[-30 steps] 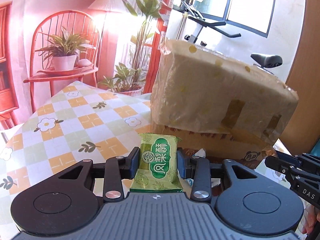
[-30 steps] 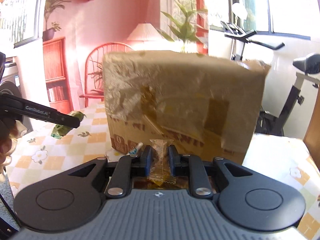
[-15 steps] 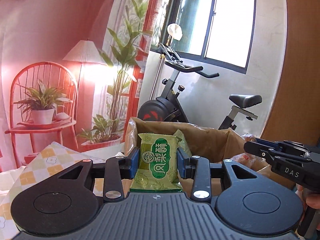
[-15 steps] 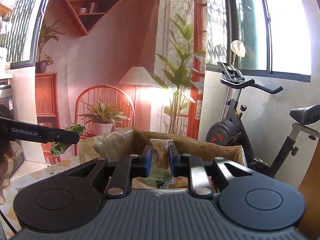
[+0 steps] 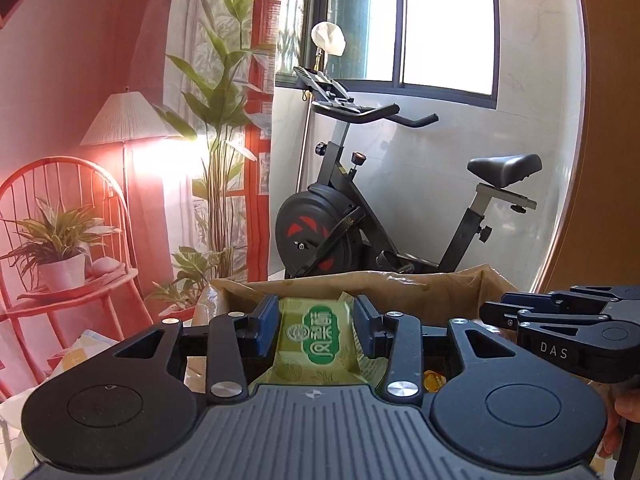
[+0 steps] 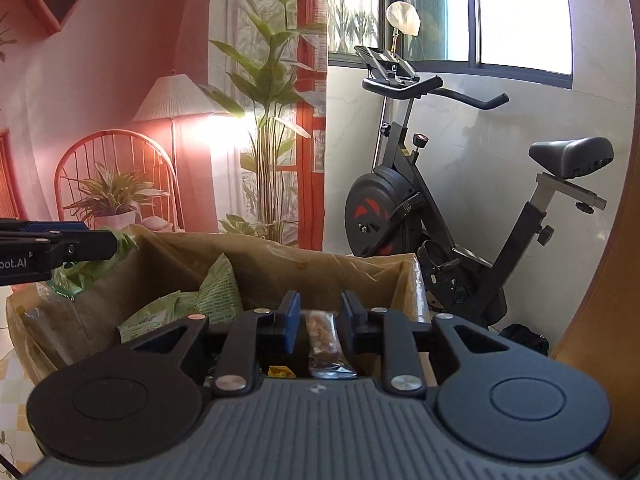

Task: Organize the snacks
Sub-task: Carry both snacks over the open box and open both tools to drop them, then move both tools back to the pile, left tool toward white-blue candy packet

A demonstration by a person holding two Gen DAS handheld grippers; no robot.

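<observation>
Snacks are in both grippers, and both grippers hang over the open cardboard box point(image 6: 340, 268); the box is the landmark for all places below. A green snack packet point(image 5: 316, 336) sits between the fingers of the left gripper point(image 5: 316, 330); the blue pads stand a little away from its edges, so the fingers look spread around it and not pinching; whether one pad touches the wrapper, I cannot tell. The packet is above the near left part of the box, with its printed face up. The right gripper point(image 6: 316, 328) has a clear packet of nuts point(image 6: 323, 340) between its fingers; there is a gap on both sides of this packet, so these fingers are spread too, and the packet is over the near right part of the box. Inside the box, near its left wall, lie other green packets point(image 6: 200, 300); a small yellow wrapper point(image 6: 280, 371) shows at the box bottom, just left of the nut packet. A clear plastic sheet covers the left outer wall of the box. In the left wrist view the right gripper point(image 5: 560, 328) appears at the right side of the box; in the right wrist view the left gripper point(image 6: 60, 252) appears at the left side of the box. Behind the box stand an exercise bike point(image 5: 360, 232), a tall plant point(image 6: 272, 120) and a lamp point(image 5: 124, 120).
</observation>
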